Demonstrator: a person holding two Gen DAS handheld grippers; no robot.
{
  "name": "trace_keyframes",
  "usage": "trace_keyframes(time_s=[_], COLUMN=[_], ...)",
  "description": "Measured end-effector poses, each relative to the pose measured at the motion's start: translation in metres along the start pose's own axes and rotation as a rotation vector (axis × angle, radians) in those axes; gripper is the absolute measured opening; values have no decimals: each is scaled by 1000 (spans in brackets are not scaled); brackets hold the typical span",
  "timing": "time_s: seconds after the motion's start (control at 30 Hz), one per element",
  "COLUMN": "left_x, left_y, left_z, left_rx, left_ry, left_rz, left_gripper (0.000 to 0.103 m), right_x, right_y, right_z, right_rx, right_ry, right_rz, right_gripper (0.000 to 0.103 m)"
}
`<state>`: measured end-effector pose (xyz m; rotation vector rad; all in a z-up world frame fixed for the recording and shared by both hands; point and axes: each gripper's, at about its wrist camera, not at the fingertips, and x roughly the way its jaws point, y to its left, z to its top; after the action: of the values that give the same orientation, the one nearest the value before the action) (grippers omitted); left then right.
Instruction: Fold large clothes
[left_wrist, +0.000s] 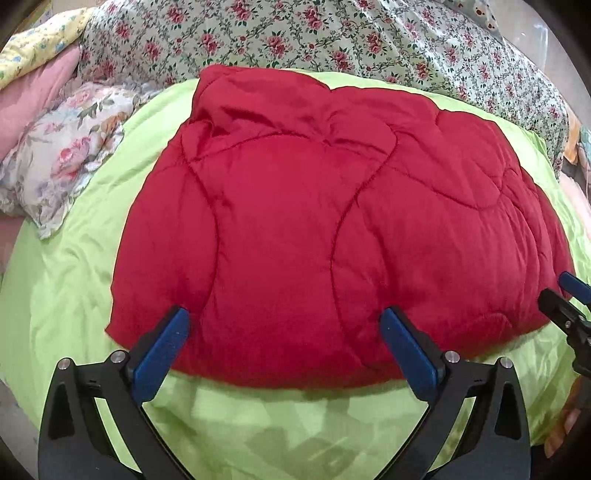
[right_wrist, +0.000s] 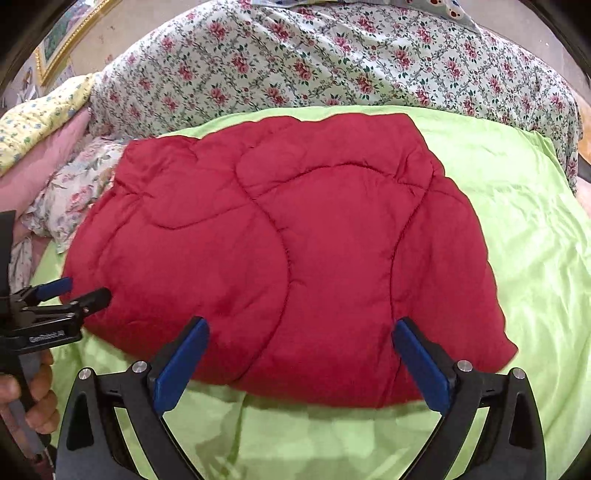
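Only rightward: picture frame (right_wrist: 70, 35), hand (right_wrist: 33, 402)

Green sheet (right_wrist: 517, 221) lies bare beside quilt (right_wrist: 295, 258); pillows (left_wrist: 66, 155) perhaps crowd beyond.

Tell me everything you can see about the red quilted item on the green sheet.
The red quilted item looks like a padded, slightly shiny fabric piece with curved stitched seams that divide it into puffy panels. It lies folded into a compact, rounded bundle, flat on the light green sheet, with the floral bedding behind it. Its near edge is wrinkled but tidy. The left gripper and the right gripper both hover over the near edge, jaws wide open, gripping nothing.
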<state>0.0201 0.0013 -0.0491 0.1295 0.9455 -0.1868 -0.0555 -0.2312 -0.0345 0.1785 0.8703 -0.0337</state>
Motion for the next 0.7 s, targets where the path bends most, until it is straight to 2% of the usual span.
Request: trace_keyframes(time_s=[0.23, 0.47, 0.7], left_x=[-11, -26, -56], left_y=[10, 10, 1], left_z=[-13, -30, -40], left_rx=[-20, 18, 94], left_ry=[12, -1, -26], left_rz=[-3, 53, 144], left_gripper=[103, 103, 103], right_x=[-18, -21, -36], right_y=[7, 15, 22], right_z=[-10, -31, -44], right_rx=[-20, -46, -93], right_ry=[15, 83, 136], right_rz=[32, 71, 54], right_gripper=[101, 101, 101])
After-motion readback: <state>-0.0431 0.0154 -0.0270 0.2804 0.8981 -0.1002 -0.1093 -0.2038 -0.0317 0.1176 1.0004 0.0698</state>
